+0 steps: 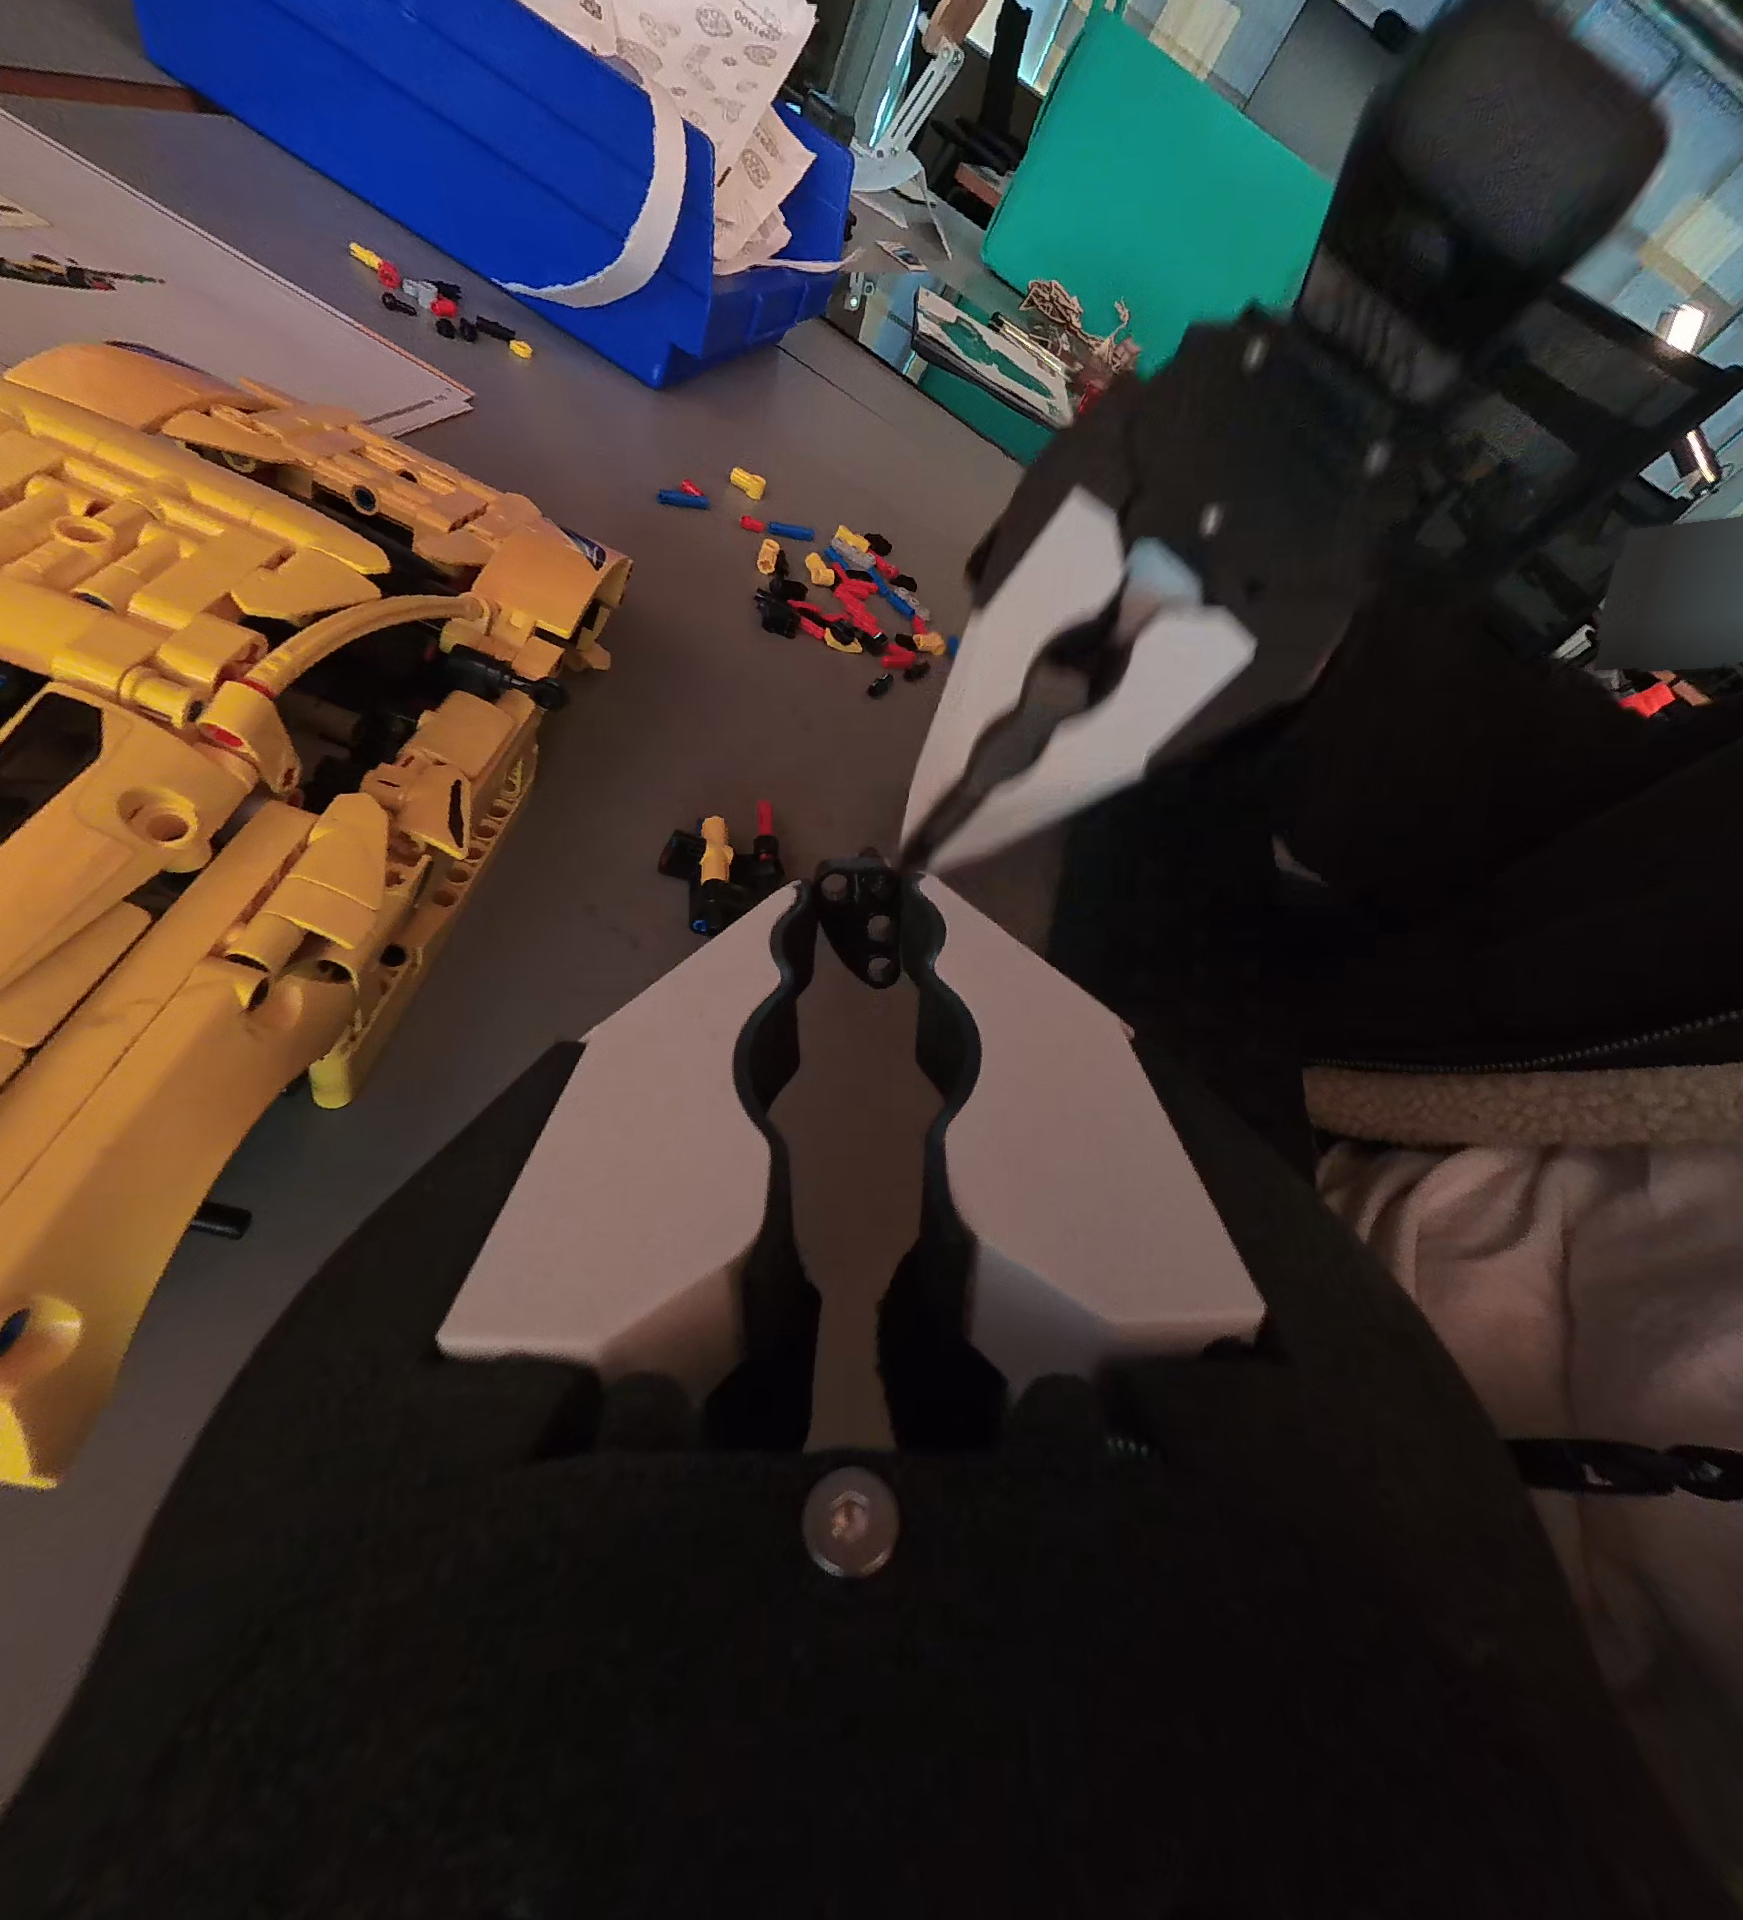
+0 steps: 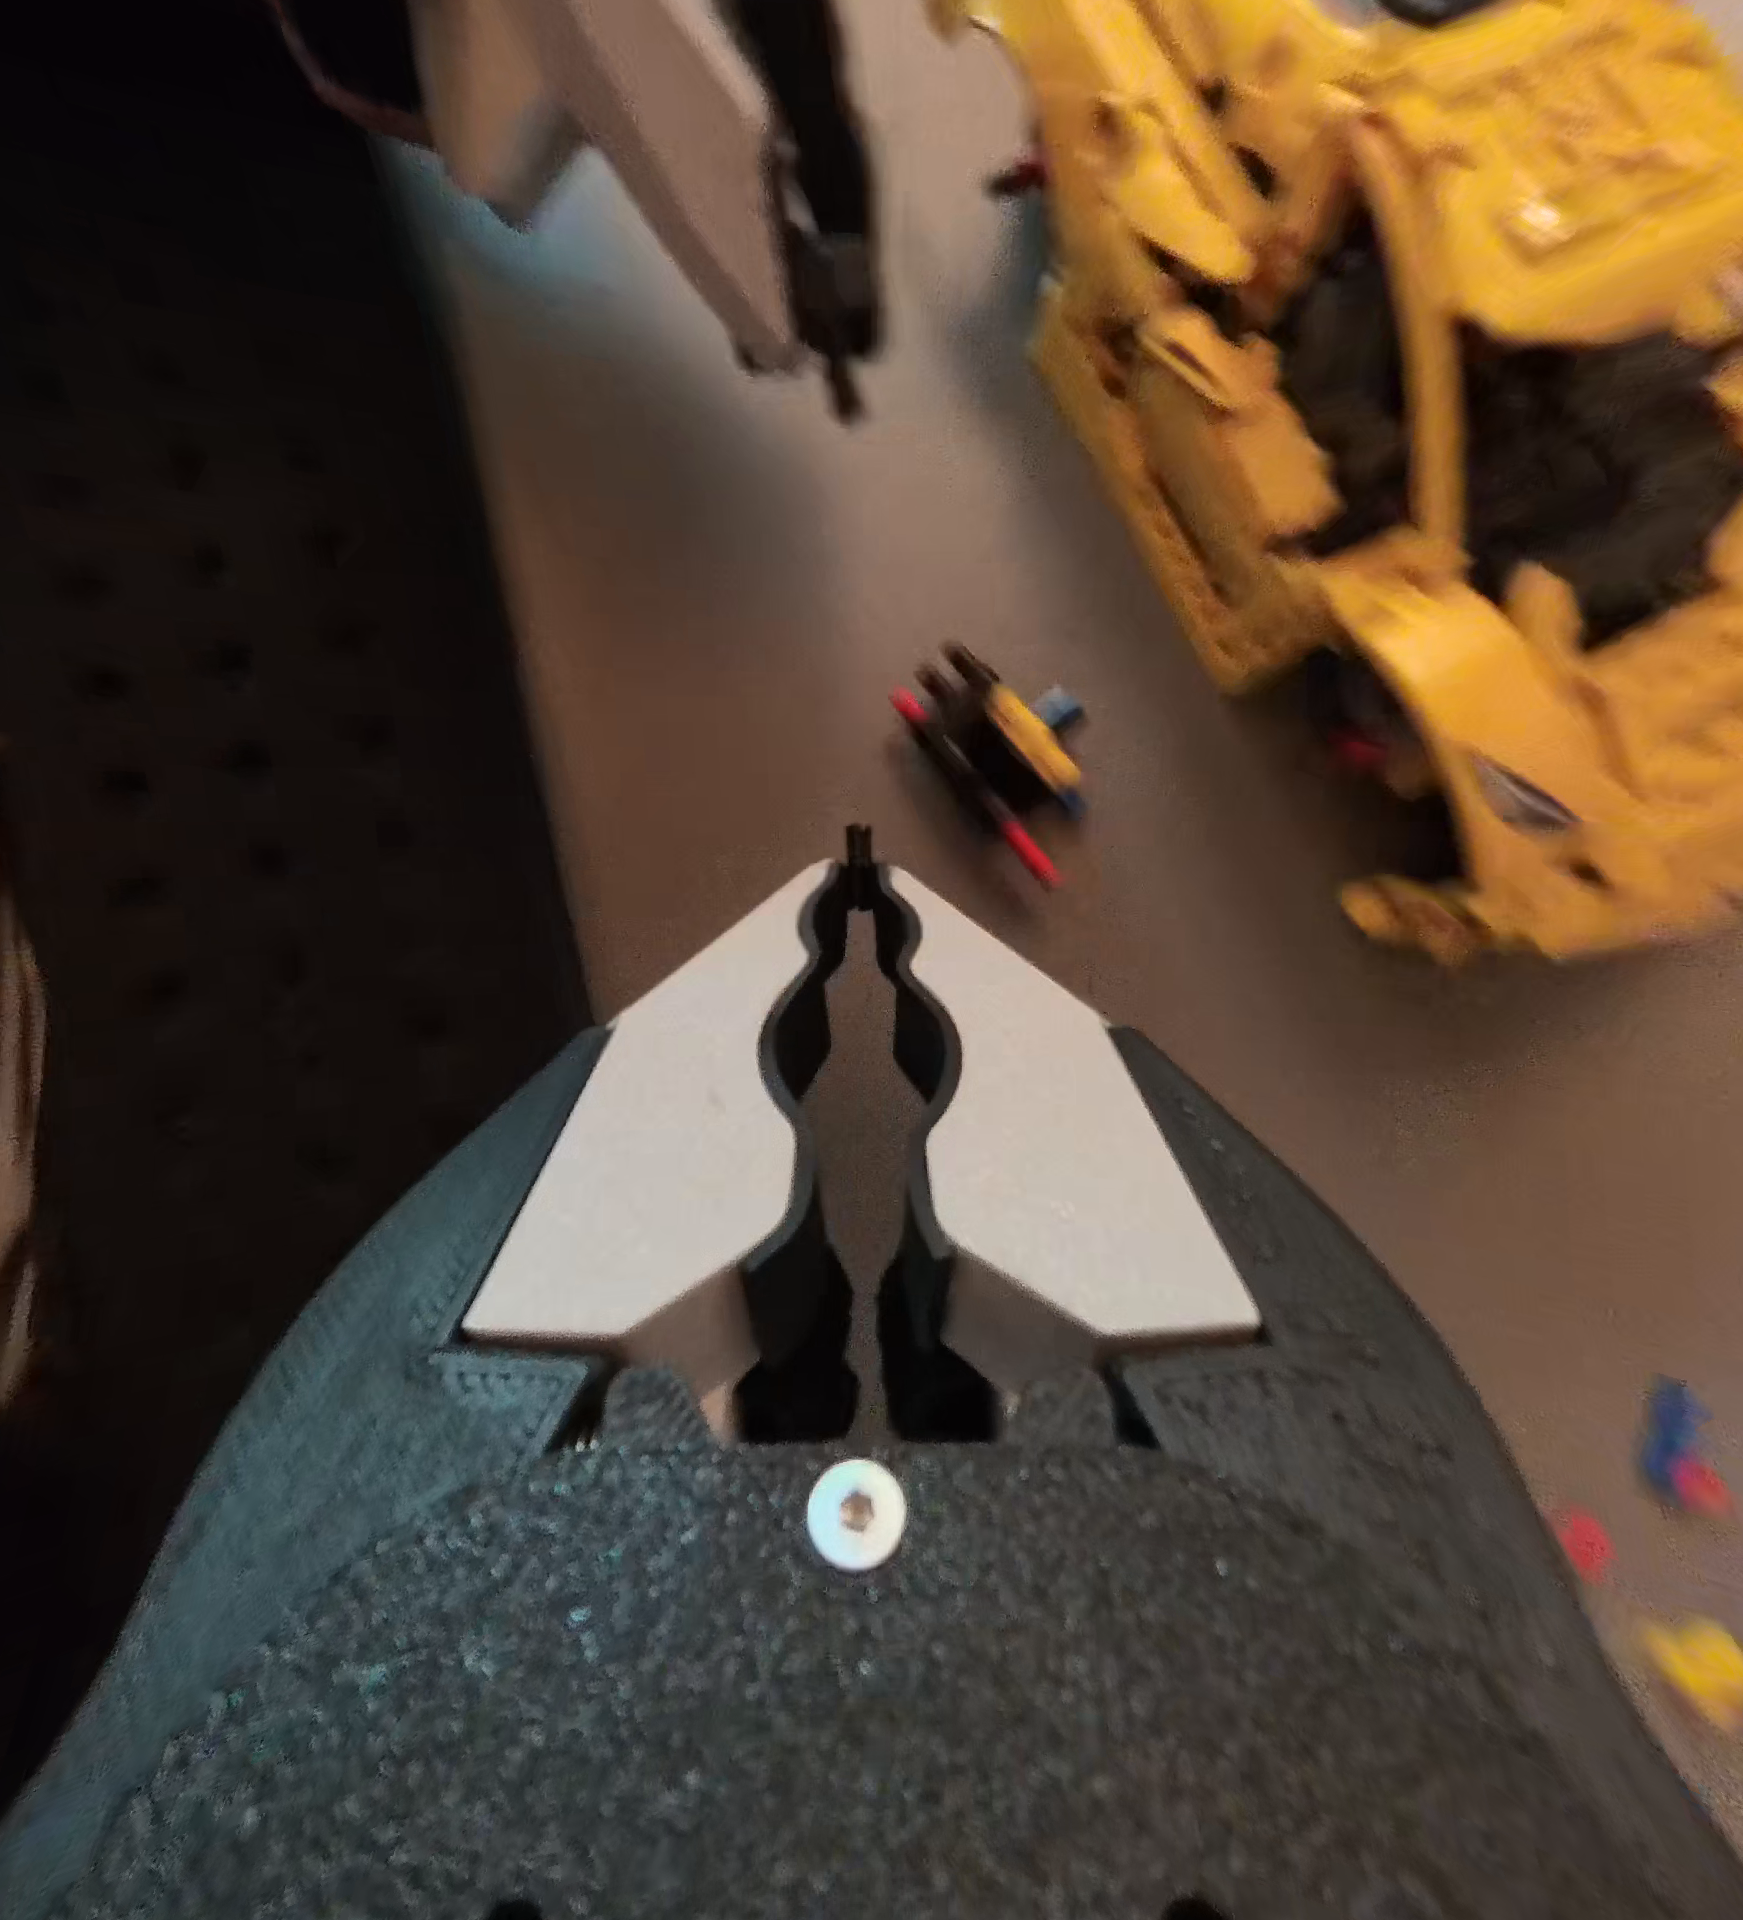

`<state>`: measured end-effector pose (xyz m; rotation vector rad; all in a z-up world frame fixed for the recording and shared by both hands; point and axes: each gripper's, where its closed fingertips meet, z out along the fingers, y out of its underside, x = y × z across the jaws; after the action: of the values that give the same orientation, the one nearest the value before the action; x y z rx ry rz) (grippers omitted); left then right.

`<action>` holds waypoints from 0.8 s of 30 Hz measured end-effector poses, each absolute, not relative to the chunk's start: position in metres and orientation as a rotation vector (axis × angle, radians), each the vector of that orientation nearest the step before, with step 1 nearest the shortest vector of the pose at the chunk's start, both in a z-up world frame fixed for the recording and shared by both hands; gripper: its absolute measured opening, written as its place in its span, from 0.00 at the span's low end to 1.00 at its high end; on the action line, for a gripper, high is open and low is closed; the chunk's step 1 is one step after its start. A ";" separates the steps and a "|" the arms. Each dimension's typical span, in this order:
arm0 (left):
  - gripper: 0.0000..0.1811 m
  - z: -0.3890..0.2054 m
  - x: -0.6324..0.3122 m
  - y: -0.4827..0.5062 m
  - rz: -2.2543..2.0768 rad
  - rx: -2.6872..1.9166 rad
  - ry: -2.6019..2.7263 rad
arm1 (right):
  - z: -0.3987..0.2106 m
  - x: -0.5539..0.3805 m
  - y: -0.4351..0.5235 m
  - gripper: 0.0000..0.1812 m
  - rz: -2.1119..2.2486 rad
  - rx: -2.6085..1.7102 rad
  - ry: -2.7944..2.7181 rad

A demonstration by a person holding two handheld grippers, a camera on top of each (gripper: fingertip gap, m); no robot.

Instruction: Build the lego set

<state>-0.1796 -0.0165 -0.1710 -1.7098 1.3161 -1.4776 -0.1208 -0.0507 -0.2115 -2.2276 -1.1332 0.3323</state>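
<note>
Left gripper [image 1: 862,894]: fingers pinching a small black plastic beam with a row of round holes [image 1: 865,925], held at the very tips, long axis running roughly along the fingers, holes facing the camera.

Right gripper [image 2: 859,883]: fingers pressed nearly together on a tiny black plastic pin [image 2: 858,847], stub poking forward past the tips. In the left wrist view the right gripper [image 1: 914,857] comes in from upper right, tips just beside the top end of the holed beam; contact cannot be told.

Likely step: seating the pin in a beam hole. Deciding relation: pin axis against hole axis. Pin arrives at a slant from above right, at the beam's far end; holes open toward the left camera. Probably needs squaring up before any push.

On the grey tabletop [image 1: 638,748]: large yellow brick-built car body [image 1: 192,727], off to the left of the left gripper; small black, yellow and red sub-assembly [image 1: 727,857], just beside the left fingertips; scatter of loose red, blue, yellow and black connector pieces [image 1: 846,603], farther back; blue plastic bin [image 1: 451,156] holding torn printed paper bags, at the far edge.
</note>
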 end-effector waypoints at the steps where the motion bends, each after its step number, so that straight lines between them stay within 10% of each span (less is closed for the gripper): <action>1: 0.08 -0.171 -0.180 -0.017 -1.477 -1.707 1.318 | -0.203 -0.095 -0.056 0.02 0.300 -2.297 -1.123; 11: 0.08 -0.173 -0.179 -0.022 -1.436 -1.686 1.361 | -0.225 0.175 -0.215 0.02 -0.091 -3.616 -0.515; 24: 0.08 -0.174 -0.179 -0.021 -1.431 -1.692 1.360 | -0.234 0.192 -0.251 0.02 -0.243 -3.870 -0.584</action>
<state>-0.1788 -0.0212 -0.1737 -1.6920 1.3600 -1.4307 0.1918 -0.2513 -0.2342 -3.8696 -0.5843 -0.2431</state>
